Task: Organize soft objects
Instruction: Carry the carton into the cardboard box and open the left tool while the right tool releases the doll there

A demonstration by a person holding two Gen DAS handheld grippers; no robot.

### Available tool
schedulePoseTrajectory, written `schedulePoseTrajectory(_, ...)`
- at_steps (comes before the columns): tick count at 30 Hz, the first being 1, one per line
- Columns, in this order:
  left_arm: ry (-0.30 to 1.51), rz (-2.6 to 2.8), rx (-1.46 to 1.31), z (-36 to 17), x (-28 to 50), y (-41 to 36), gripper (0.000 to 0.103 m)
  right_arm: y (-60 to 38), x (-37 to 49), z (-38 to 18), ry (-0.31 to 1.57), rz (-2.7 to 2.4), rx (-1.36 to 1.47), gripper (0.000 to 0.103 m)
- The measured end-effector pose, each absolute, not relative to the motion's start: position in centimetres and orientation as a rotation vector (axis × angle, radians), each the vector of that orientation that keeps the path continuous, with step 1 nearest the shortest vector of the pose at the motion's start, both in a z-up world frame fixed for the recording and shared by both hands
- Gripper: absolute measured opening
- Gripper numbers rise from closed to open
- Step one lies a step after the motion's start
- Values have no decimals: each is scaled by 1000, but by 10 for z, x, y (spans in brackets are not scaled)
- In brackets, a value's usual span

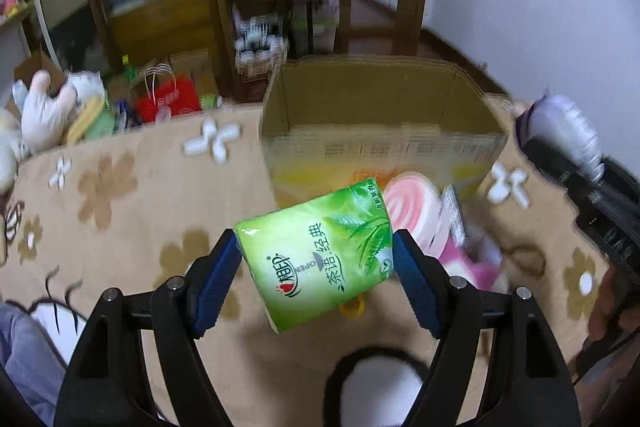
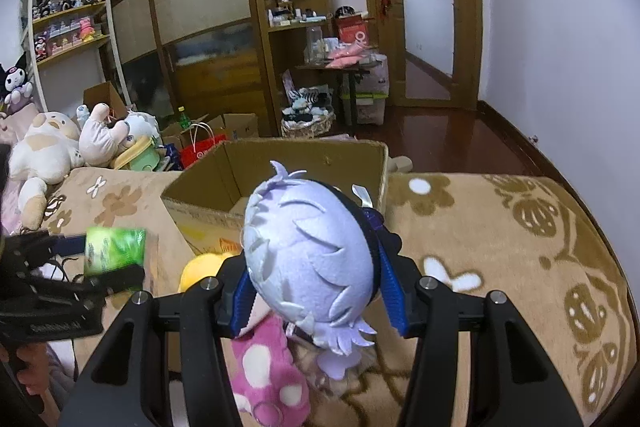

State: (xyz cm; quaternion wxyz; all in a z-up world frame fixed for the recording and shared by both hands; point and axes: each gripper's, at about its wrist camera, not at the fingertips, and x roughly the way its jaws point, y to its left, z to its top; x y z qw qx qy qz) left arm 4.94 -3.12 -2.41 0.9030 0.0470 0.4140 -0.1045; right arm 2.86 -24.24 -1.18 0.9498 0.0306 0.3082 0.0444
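With the open brown cardboard box [image 2: 280,167] apparently empty, sorting has barely begun: the left gripper [image 1: 316,259] clamps a green plastic-wrapped tissue pack [image 1: 320,251] and the right gripper [image 2: 316,291] a lavender-haired plush doll [image 2: 308,251], both just short of it, while pink plush toys [image 2: 268,367] wait on the tan flowered blanket [image 2: 500,247].

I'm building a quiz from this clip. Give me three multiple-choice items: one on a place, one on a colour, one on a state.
1. Where is the cardboard box?
A. on the patterned tan blanket
B. on a wooden shelf
C. hanging on the door

2. What colour is the tissue pack?
A. red
B. green
C. black

3. What is the right gripper doing?
A. standing open and empty
B. shut on the purple-haired plush doll
C. shut on a bottle

Answers: 1 A, the box sits on the blanket. 2 B, its wrapper is green. 3 B, the blue fingers press on the doll's head.
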Motion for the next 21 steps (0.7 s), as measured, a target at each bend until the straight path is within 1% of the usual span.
schedulePoseTrajectory(5,729,-235,120,5,63,-36,76,-243,36,-1,588,111,62,56)
schedulePoseTrajectory(11,649,-239,131,25,83,-43,76,-248,54,10,536,135,101,56)
schedulePoseTrajectory(16,623,-210,155,23,106,-50,76,-249,70,13,503,159,115,56)
schedulePoseTrajectory(21,654,-217,167,2,126,-54,76,-245,88,3,511,184,133,57)
